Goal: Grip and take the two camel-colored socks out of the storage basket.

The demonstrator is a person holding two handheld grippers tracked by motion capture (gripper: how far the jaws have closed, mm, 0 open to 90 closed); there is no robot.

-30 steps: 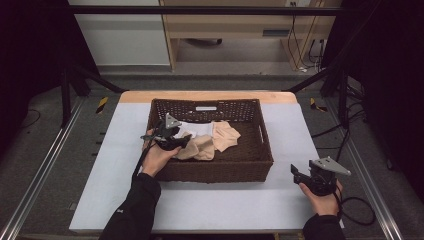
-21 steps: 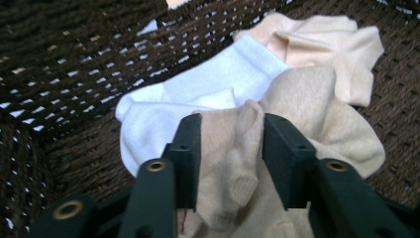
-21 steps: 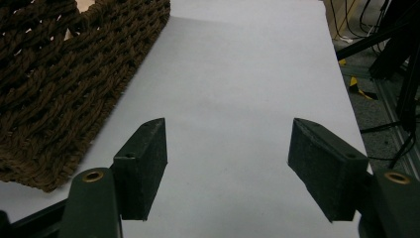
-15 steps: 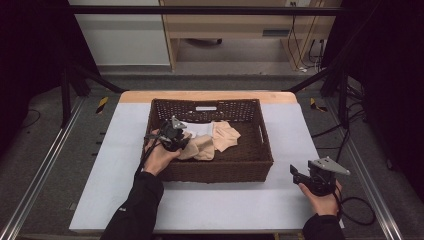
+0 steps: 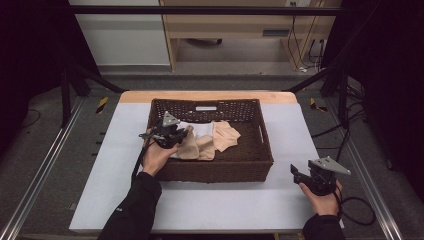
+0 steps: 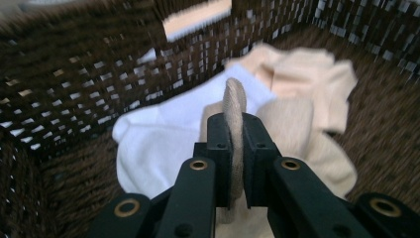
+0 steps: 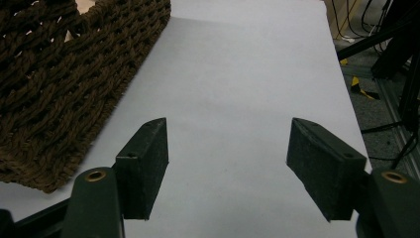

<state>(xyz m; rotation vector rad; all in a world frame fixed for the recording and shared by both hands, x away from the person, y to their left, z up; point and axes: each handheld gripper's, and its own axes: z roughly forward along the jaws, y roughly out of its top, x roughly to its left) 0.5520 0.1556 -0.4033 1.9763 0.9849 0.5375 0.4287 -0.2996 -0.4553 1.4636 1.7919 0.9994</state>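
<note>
the left gripper point(image 5: 176, 136) has just been closing, and its jaws now pinch a fold of the tan sock point(image 6: 235, 106) between the pads, the cloth standing up in a narrow ridge above the fingertips in the left gripper view. a second ago the jaws stood wide over the same spot inside the basket point(image 5: 260, 150); the hand has barely shifted since, so the change is the grip itself. that suggests the pick is made and the lift out of the basket is the step now due. the sock lies in the basket's left half, against a white sock point(image 6: 158, 134) and just beside a peach cloth point(image 5: 225, 135) nearer the basket's middle; whether the pinch has caught the tan sock alone or some of the white one under it i cannot tell. the basket's left wall rises close beside the gripper, and its near wall stands between the gripper and the person, so the free way out looks to be straight up before any sideways move. the right gripper point(image 7: 228, 163) hangs with jaws wide apart and nothing between them, over bare table point(image 5: 225, 205) off the basket's near right corner, well apart from the basket's contents. that stretch of table, right of the basket and in front of it, is open room for setting the sock down.
</note>
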